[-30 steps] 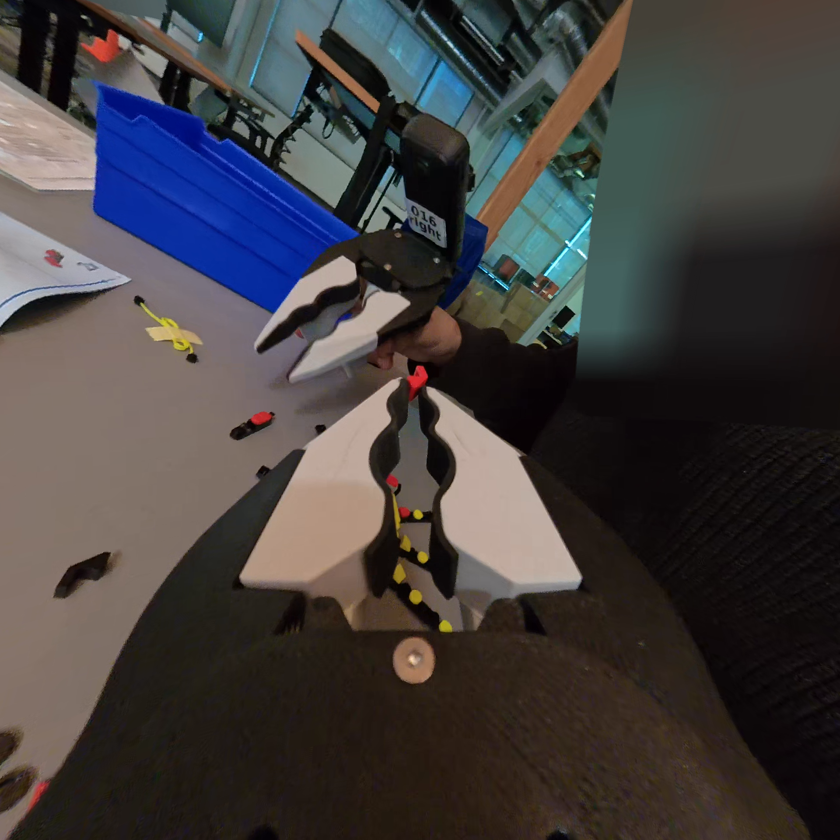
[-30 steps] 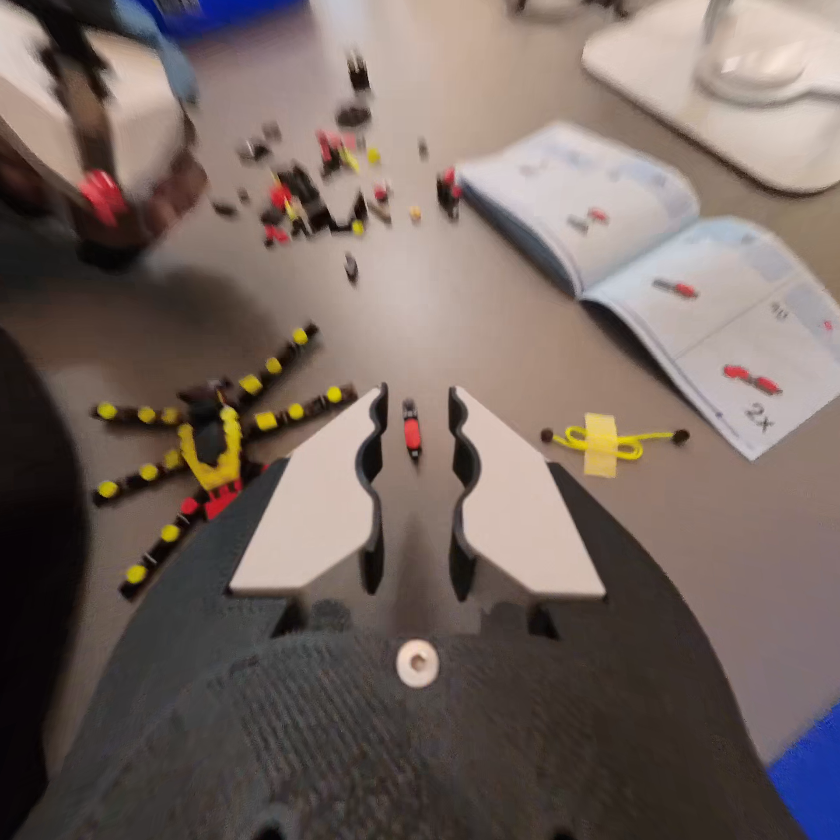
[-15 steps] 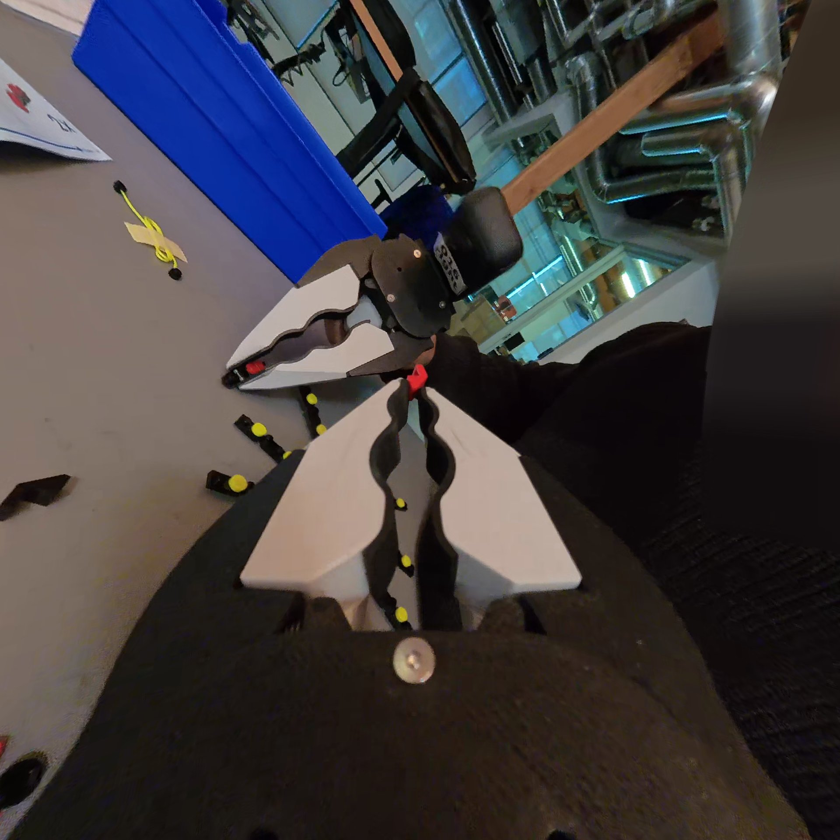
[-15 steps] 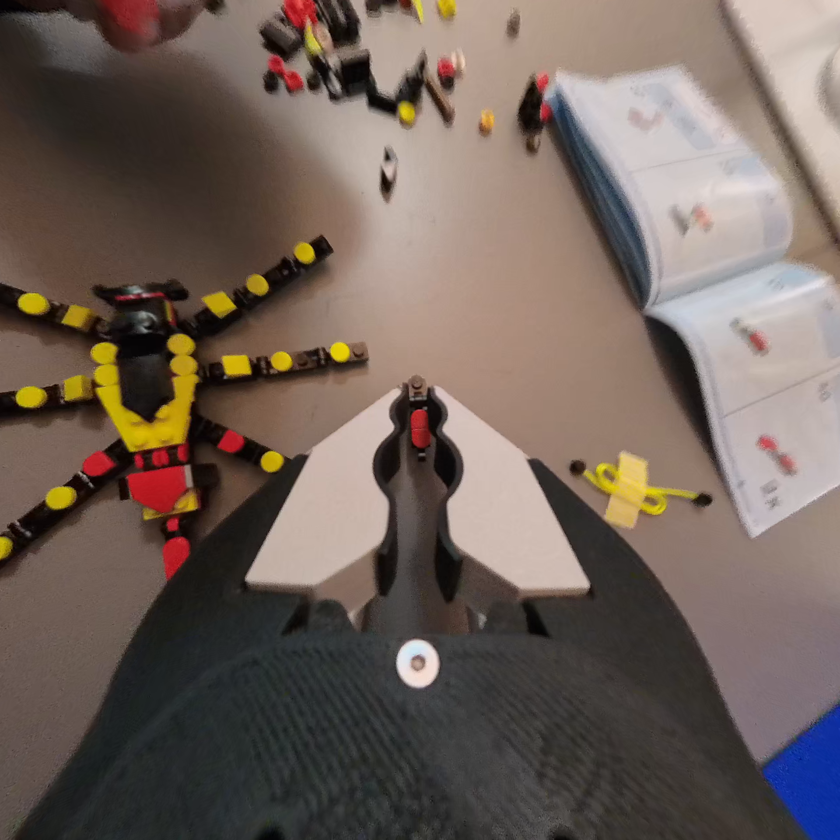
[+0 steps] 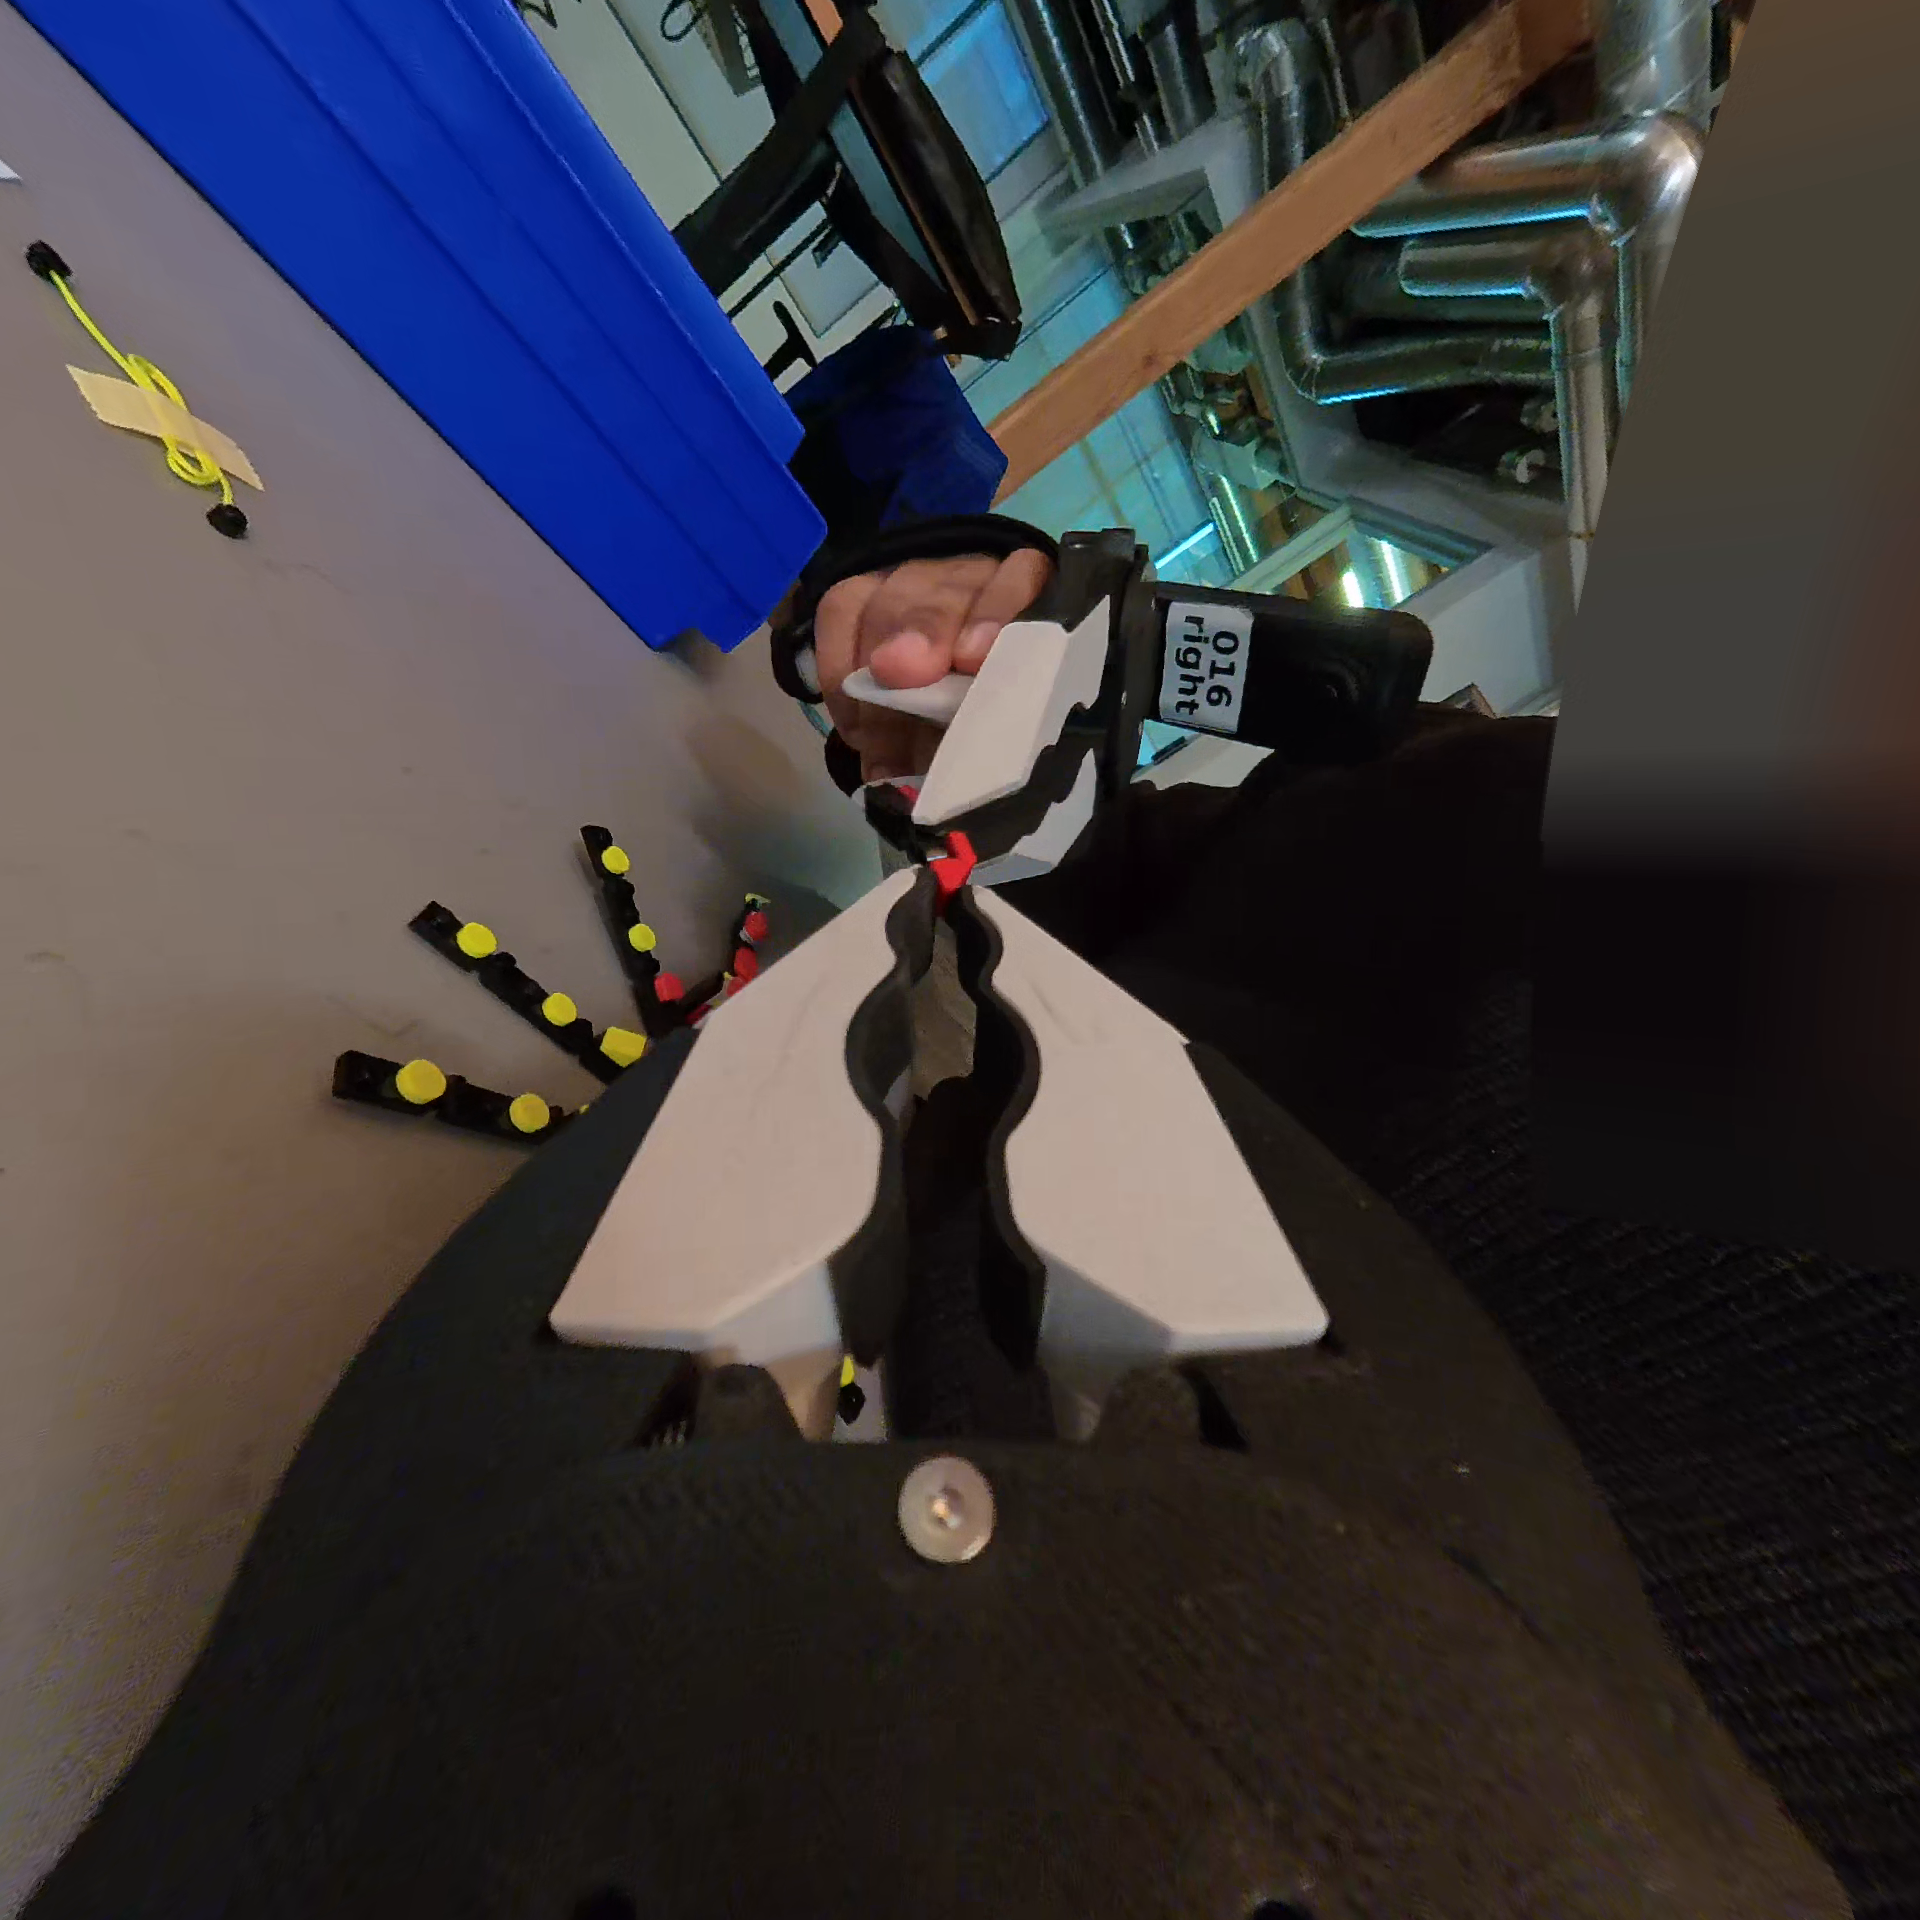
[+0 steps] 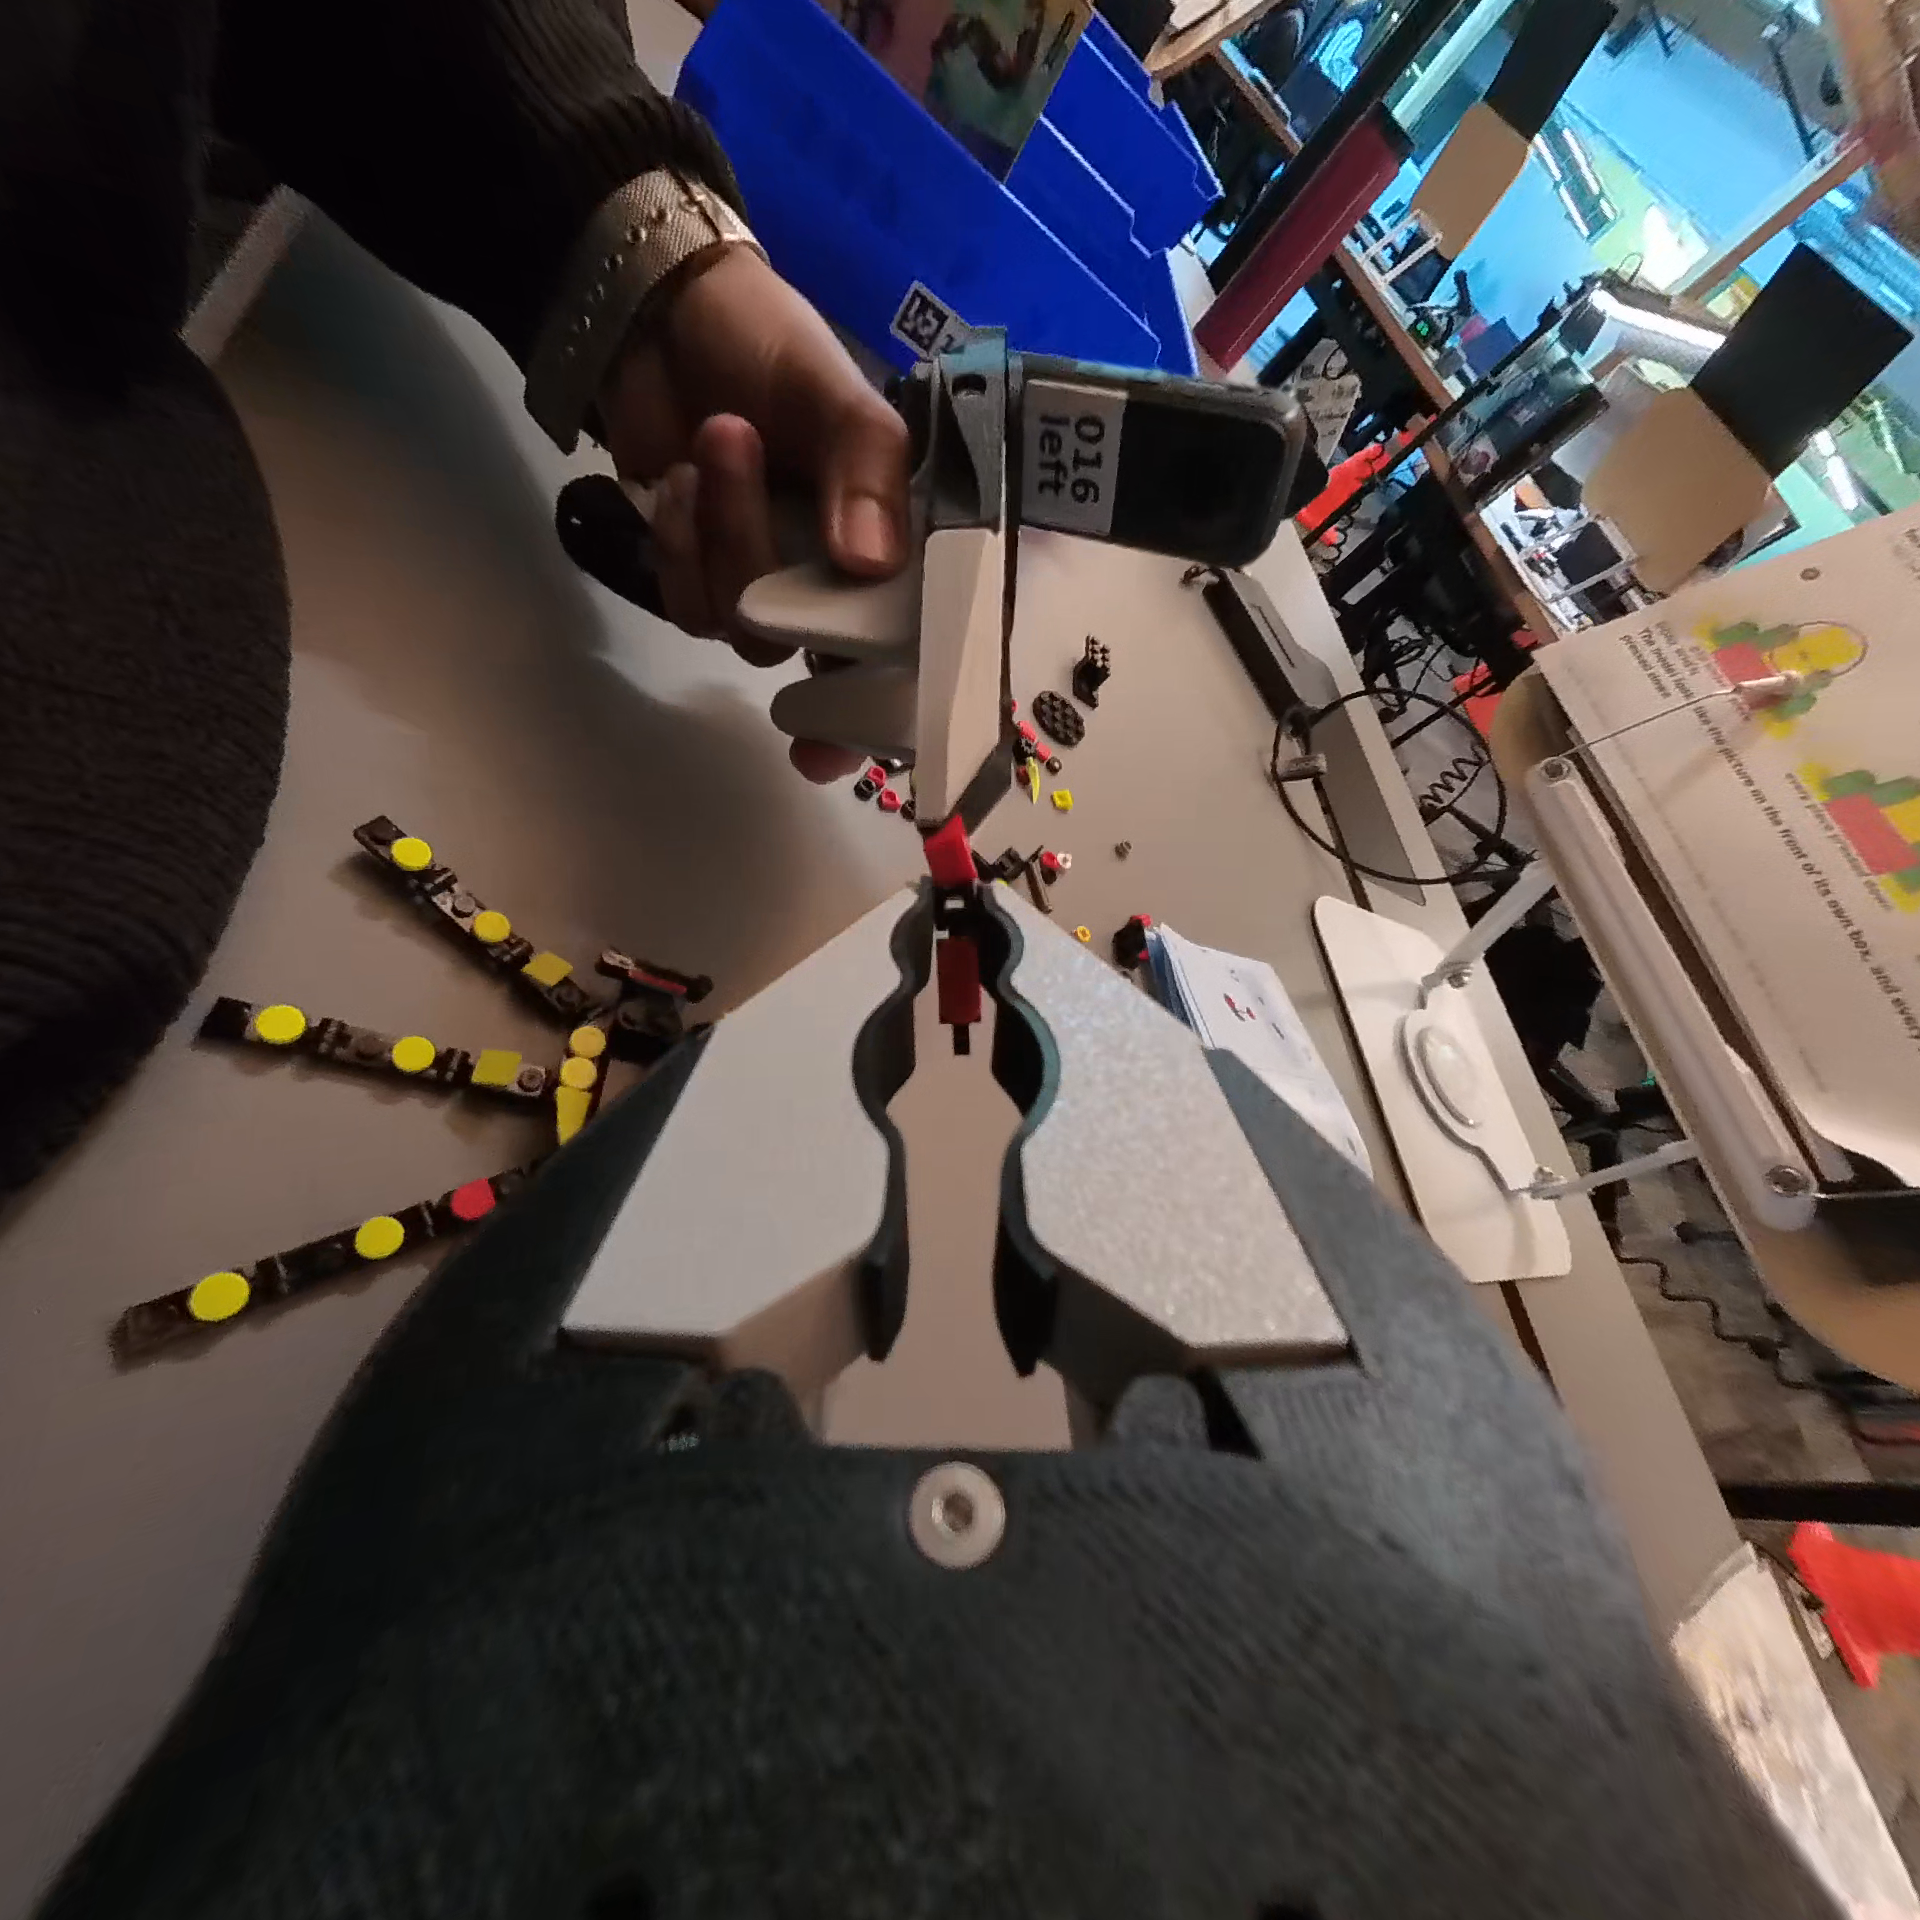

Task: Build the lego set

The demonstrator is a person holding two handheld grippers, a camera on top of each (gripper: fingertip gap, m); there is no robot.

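Right wrist view only — loose bricks

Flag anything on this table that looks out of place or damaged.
Nothing looks damaged. The spider model lies flat on the table, loose pieces scattered beyond it. Both claws, left and right, meet mid-air, each gripping a small red piece.

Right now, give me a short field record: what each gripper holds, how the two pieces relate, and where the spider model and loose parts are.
left gripper: shut on small red brick
right gripper: shut on red-and-black piece
relation: tip to tip above the table, pieces meeting or nearly so; contact unclear
spider model: flat on table, lower left in right wrist view, untouched
loose parts: scattered behind the grippers
instruction booklet: on table, right
blue bin: far edge
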